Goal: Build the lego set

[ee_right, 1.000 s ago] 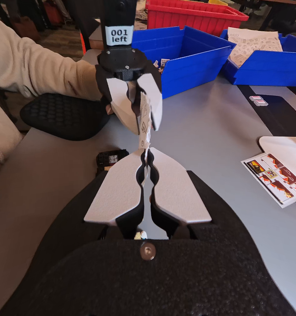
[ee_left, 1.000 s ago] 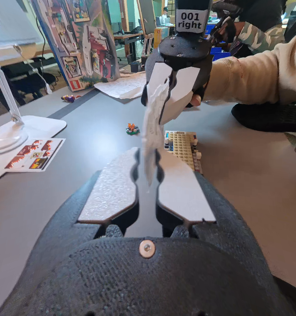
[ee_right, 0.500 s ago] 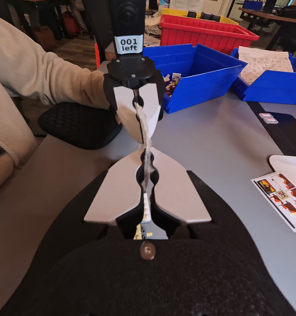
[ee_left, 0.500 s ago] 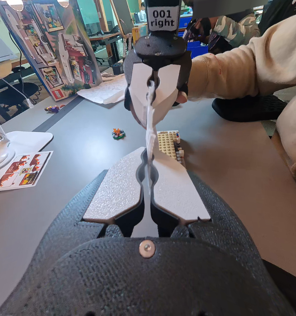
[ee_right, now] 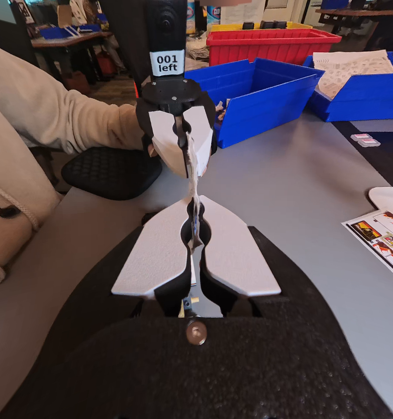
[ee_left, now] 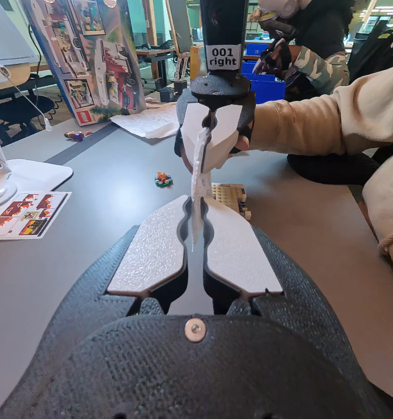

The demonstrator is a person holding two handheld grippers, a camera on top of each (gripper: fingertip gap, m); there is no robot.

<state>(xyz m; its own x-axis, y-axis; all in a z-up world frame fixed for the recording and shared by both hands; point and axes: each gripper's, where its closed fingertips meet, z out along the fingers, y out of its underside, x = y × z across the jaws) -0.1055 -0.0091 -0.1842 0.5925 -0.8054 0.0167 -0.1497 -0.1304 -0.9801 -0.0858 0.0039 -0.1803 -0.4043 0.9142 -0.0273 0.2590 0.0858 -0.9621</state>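
Presently, a white paper strip is seen stretched in the air between the two grippers, above the grey table. The left gripper is closed to a narrow slit at its tips, and the strip's near end is pinched there; a ragged tail of paper runs back into the hollow between the fingers. The right gripper is closed almost completely on the opposite end. In each wrist view the other gripper faces the camera, tips pointing down and towards it, with the paper emerging from between its pads.

The strip is held edge-on, roughly upright, and appears taut rather than sagging. It is judged that both holds are taken at the very fingertips only, so little of the paper is under the pads. The paper is thin, crumpled and torn along its edges, with faint grey printing on one face.

Directly below the strip, a tan studded brick plate lies on the table, and a small orange-and-green brick model is noted just to its left. A sticker sheet lies well apart, beside a white lamp base. Blue bins stand at the table's far side.
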